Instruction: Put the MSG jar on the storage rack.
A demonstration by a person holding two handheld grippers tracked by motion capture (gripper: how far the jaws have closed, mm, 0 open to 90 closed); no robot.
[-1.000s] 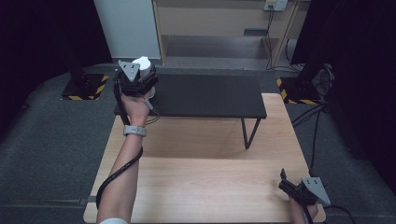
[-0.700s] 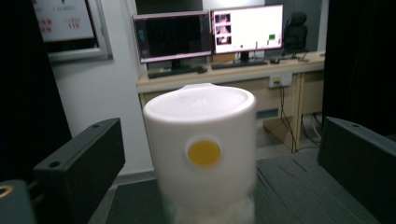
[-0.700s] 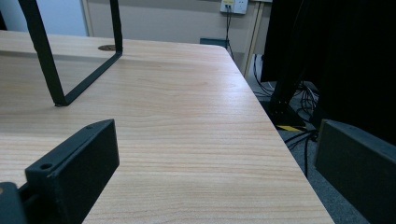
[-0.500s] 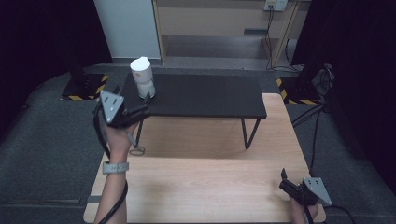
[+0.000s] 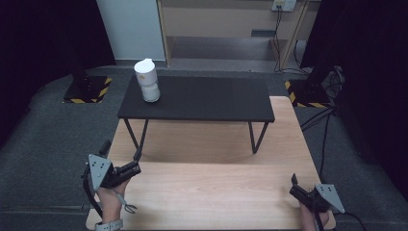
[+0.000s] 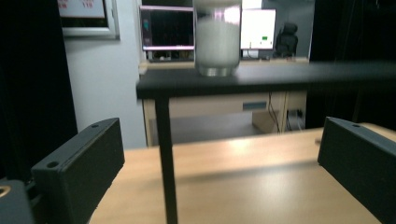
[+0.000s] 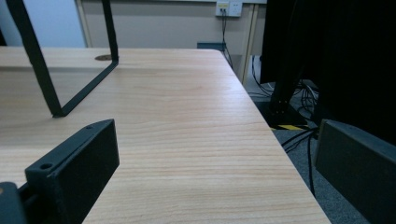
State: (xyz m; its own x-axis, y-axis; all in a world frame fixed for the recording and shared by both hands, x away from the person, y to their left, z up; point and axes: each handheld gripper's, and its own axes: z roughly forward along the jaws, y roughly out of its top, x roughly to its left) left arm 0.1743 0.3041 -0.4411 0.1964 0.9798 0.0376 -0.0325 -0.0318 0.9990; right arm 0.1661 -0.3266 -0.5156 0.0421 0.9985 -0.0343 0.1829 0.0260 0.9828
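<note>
The left gripper (image 5: 126, 162) sits at the near left corner of the wooden surface (image 5: 211, 192), its fingers (image 6: 79, 172) spread wide with nothing between them — they have just been opening. Beyond it, well apart, the white container (image 5: 146, 86) stands upright on the left end of the black surface (image 5: 207, 98), close to that surface's back left corner. In the left gripper view the container (image 6: 217, 39) rises above the black top's edge, straight ahead of the open fingers, with one thin black leg (image 6: 166, 158) between. The black surface stands on the far half of the wooden one. At the near right corner the right gripper (image 5: 300, 190) rests low — its fingers (image 7: 77, 168) are wide apart and empty, pointing along the right edge of the wood.
</note>
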